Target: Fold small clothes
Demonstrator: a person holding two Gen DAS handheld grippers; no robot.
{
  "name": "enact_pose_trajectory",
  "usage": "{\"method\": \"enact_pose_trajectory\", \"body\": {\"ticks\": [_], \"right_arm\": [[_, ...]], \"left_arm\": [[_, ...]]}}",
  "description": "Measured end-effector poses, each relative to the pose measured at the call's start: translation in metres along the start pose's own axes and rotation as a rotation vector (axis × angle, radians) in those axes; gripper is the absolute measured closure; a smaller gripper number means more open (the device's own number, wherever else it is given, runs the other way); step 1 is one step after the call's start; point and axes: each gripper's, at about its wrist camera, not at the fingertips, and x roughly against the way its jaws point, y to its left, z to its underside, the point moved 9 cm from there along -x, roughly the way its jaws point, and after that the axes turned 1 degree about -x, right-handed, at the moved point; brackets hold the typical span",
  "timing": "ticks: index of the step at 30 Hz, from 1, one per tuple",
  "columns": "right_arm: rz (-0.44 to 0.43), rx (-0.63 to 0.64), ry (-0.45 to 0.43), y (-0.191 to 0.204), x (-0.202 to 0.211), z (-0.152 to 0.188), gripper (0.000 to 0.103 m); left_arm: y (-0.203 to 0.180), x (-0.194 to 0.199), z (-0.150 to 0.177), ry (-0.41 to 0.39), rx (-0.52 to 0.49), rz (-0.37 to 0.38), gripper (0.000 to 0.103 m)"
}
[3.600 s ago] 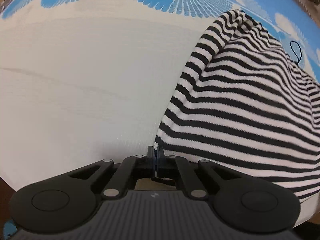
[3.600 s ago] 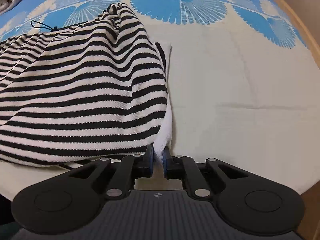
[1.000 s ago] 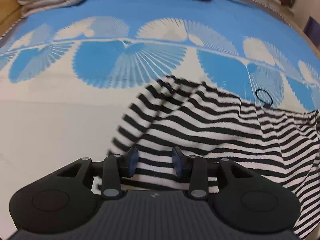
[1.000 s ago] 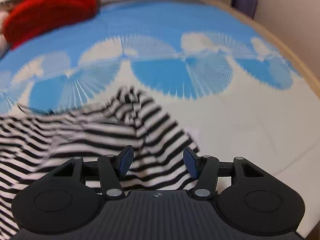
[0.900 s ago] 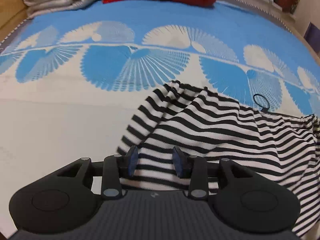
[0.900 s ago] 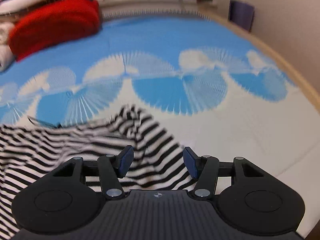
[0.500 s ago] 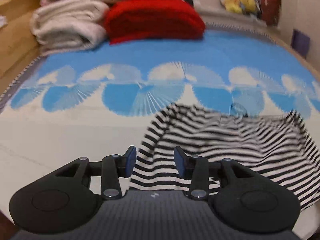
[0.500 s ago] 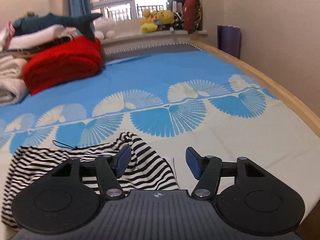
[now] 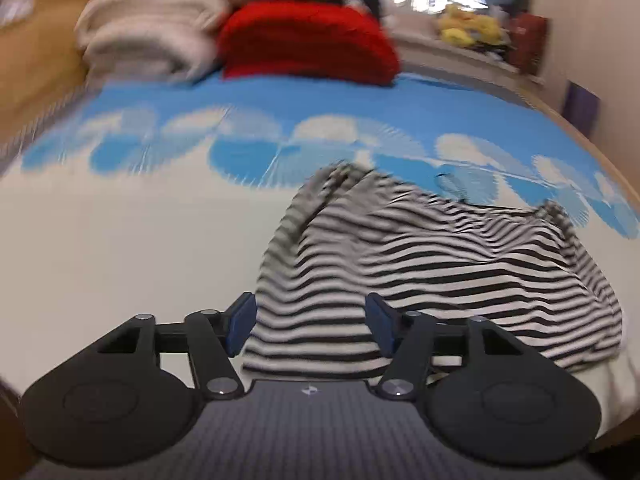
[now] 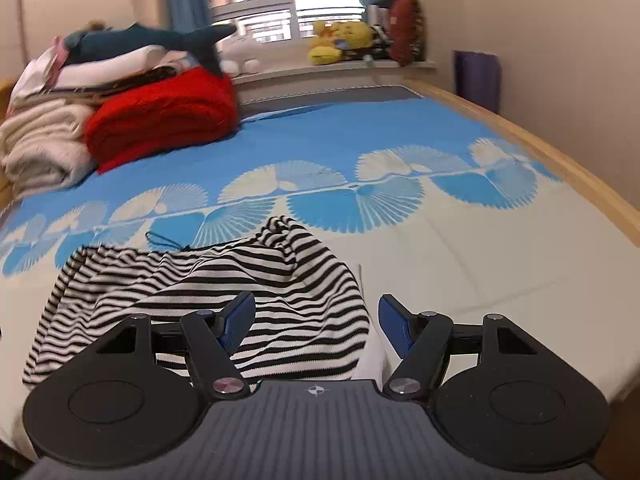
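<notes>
Both claws have let go of the hem they pinched seconds ago and drawn back. Left claw (image 9: 311, 322) and right claw (image 10: 316, 322) hang spread and empty over the striped garment (image 10: 224, 292), doubled over on the bed (image 10: 500, 264). One fold looks made; further folds likely remain. Behind: red blanket (image 10: 164, 116), window (image 10: 276, 0).

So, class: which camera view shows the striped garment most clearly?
The right wrist view: the striped garment appears sharp, stripes and folds distinct. The left wrist view shows it too, but blurred by motion.
</notes>
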Motion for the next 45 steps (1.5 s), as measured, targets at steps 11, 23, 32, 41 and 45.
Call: {"method": "enact_pose_trajectory", "body": {"ticks": [11,23,32,41,45], "right_arm": [[0.032,-0.071,0.057,-0.017,-0.009,0.012,0.033],[0.036,0.062,0.067,0.001,-0.014,0.016,0.033],[0.048,0.069,0.103,-0.002,-0.022,0.023,0.033],[0.082,0.056,0.116,-0.012,-0.026,0.024,0.033],[0.133,0.042,0.101,-0.021,-0.027,0.021,0.033]], "left_arm": [[0.048,-0.041,0.025,0.246,0.323,0.041,0.073],[0.061,-0.083,0.061,0.393,0.519,-0.004,0.067],[0.054,-0.093,0.059,0.371,0.5,-0.033,0.063],[0.045,-0.096,0.053,0.35,0.453,-0.045,0.085],[0.045,-0.091,0.045,0.301,0.414,-0.087,0.1]]}}
